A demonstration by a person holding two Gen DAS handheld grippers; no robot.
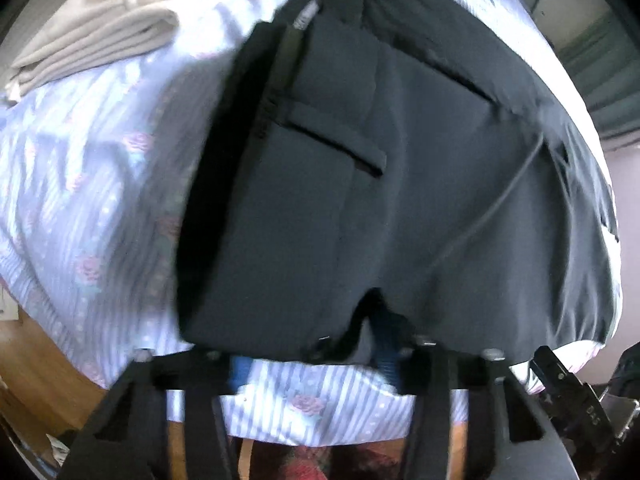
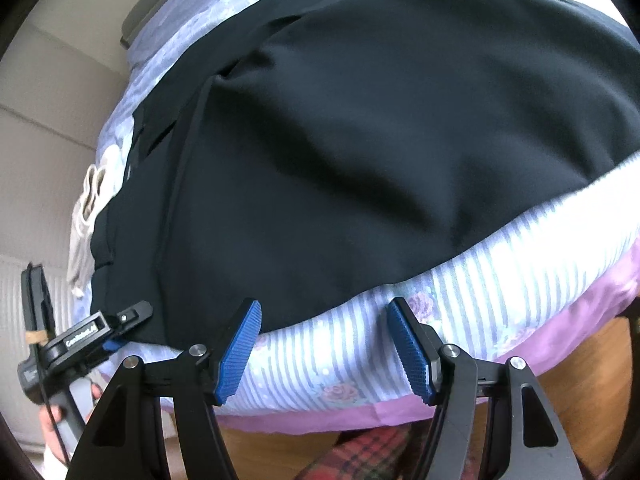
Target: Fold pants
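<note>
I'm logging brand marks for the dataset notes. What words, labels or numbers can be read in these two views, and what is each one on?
"GenRobot.AI", as best it reads: white label on the left gripper, seen in the right wrist view.
Embossed marks on the black device at the lower right of the left wrist view: too blurred to read.
Dark pants, striped floral bed cover: no text.

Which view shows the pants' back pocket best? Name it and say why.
The left wrist view: the back pocket faces the camera near the middle of the dark pants, its slit sharp-edged against the cloth. The right wrist view shows mostly plain cloth of the pants; any pocket there is only a faint slit at the left edge.
</note>
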